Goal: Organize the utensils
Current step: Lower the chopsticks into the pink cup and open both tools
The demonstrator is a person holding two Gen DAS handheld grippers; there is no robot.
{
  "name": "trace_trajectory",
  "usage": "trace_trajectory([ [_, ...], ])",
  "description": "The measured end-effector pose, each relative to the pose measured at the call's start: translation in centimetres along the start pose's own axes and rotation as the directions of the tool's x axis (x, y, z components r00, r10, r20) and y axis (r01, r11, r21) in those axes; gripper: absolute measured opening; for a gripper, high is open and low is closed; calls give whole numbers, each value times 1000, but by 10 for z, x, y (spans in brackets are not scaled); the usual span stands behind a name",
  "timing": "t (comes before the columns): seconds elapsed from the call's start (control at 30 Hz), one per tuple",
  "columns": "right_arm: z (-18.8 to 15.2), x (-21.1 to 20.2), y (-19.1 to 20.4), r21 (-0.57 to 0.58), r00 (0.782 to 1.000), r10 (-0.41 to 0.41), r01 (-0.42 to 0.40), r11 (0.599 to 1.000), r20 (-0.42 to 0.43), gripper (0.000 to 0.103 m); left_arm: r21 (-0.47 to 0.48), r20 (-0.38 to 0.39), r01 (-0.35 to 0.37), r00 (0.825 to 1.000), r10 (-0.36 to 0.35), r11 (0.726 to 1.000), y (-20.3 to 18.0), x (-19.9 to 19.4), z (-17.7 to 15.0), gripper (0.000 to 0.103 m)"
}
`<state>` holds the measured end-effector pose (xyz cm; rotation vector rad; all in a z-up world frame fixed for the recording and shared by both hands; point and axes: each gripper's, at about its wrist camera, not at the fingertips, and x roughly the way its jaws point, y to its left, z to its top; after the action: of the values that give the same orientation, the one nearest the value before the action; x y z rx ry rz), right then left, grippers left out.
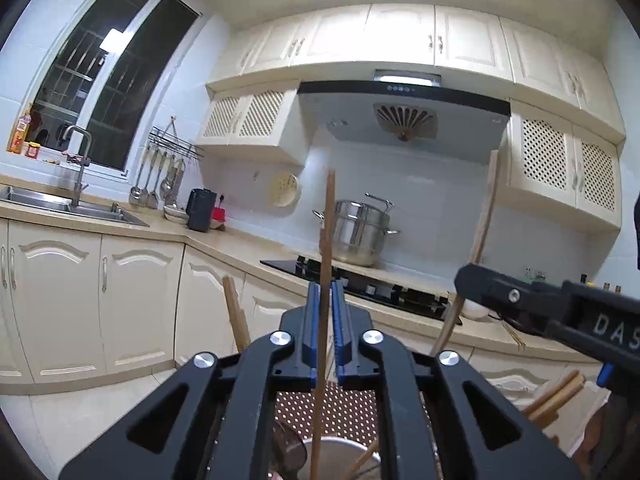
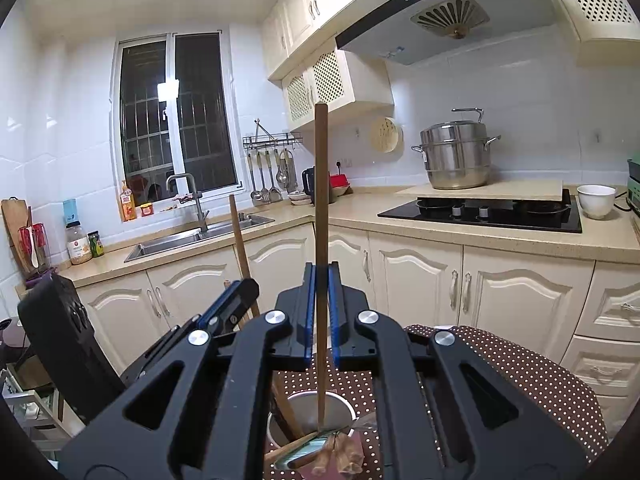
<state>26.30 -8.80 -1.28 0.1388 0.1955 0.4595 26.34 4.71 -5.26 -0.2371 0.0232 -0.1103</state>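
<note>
Chopsticks stand upright in both claws. The right gripper (image 2: 320,276), pointing roughly level, is clamped on a brown chopstick (image 2: 321,184) whose lower end dips into the white cup (image 2: 348,408) beneath it. The left gripper (image 1: 326,294), also level, has a thin chopstick (image 1: 329,216) between its blue pads (image 1: 340,316), which stand slightly parted around it, above a metal cup (image 1: 340,452).

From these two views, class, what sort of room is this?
A home kitchen, most likely: a sink under the window, a gas hob below a range hood, and a steel steamer pot.
</note>
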Motion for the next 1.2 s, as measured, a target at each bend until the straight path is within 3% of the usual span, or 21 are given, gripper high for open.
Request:
trace_trajectory([
  [0.07,0,0,-1,-1,1000,-1,1,1000,-2,7,-17,-3,-10,1000,10,1000,3,-4,1,34],
  [0.1,0,-1,-1,-2,1000,-2,2,1000,-4,7,-43,-1,-10,1000,10,999,6,-7,3,37],
  [0.17,-2,-2,-1,-3,1000,-7,7,1000,-9,7,-58,-9,-5,1000,5,998,9,-10,4,38],
  [0.37,-3,-5,-2,2,1000,-18,18,1000,-19,7,-12,-58,-75,996,74,997,6,-17,12,42],
  [0.6,-7,-6,7,-22,999,-40,39,999,-29,7,51,-139,-162,976,168,985,5,-24,20,47],
  [1.2,-10,-12,24,-47,996,-80,77,996,-51,7,109,-172,-171,967,188,979,11,-53,29,58],
])
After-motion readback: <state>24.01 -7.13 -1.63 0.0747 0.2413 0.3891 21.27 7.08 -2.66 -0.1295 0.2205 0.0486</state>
